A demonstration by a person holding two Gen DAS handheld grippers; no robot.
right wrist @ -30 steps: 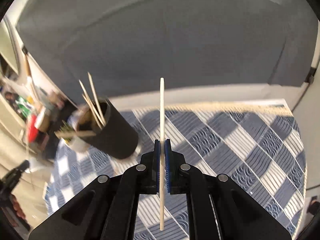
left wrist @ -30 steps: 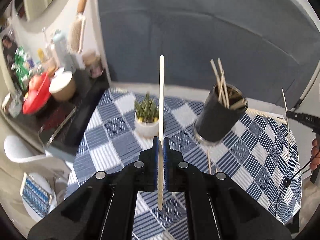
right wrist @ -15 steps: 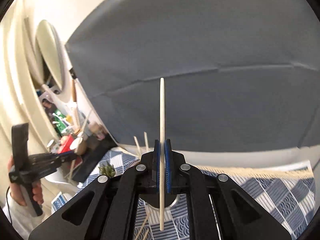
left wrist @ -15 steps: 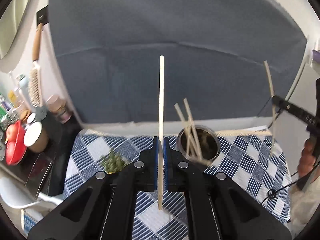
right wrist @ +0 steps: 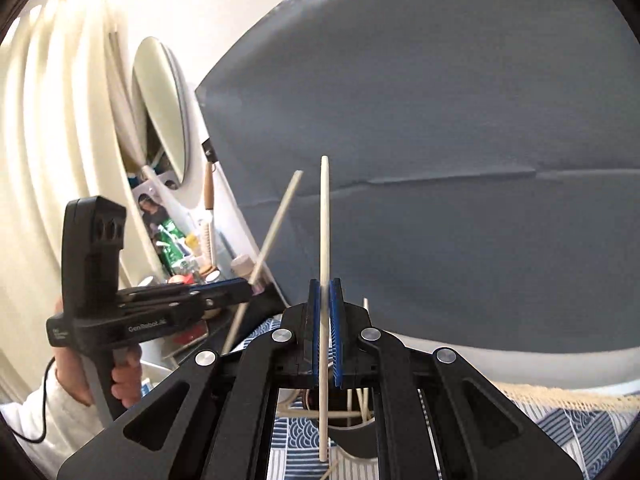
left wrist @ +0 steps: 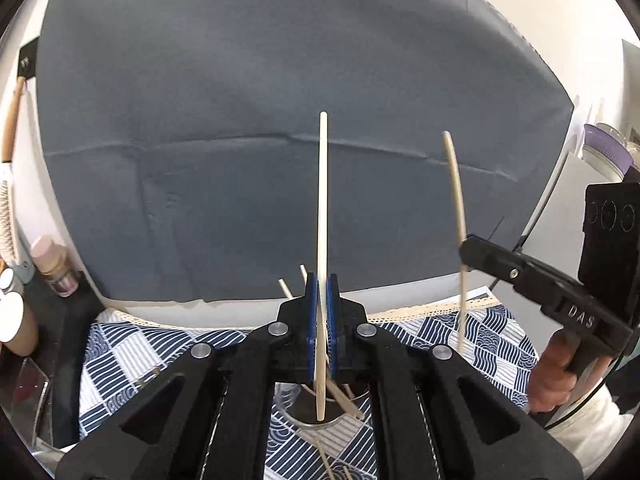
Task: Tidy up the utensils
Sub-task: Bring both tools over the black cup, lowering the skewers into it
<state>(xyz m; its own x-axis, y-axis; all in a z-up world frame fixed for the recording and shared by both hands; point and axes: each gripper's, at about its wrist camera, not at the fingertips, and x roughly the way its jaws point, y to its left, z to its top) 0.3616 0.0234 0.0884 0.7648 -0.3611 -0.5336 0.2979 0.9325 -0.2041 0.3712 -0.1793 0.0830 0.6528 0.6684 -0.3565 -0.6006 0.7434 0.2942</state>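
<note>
My left gripper point(left wrist: 322, 280) is shut on a pale wooden chopstick point(left wrist: 322, 208) held upright, its lower end over the mouth of the dark utensil cup point(left wrist: 320, 424) that holds several sticks. My right gripper point(right wrist: 325, 284) grips a second upright chopstick point(right wrist: 324, 220), though its blue pads look slightly parted; the stick's lower end hangs over the same cup point(right wrist: 352, 436). The right gripper point(left wrist: 468, 248) shows in the left wrist view, and the left gripper point(right wrist: 250, 286) in the right wrist view.
The cup stands on a blue and white checked tablecloth point(left wrist: 120, 364) with a lace edge. A grey cloth backdrop point(left wrist: 280, 120) fills the back. A shelf with bottles and jars point(left wrist: 44, 264) lies to the left, and a round mirror point(right wrist: 160, 108) hangs there.
Both grippers have moved in over the cup, which now sits under the fingers in both views. The two chopsticks stay gripped. The right pads look a little wider apart.
</note>
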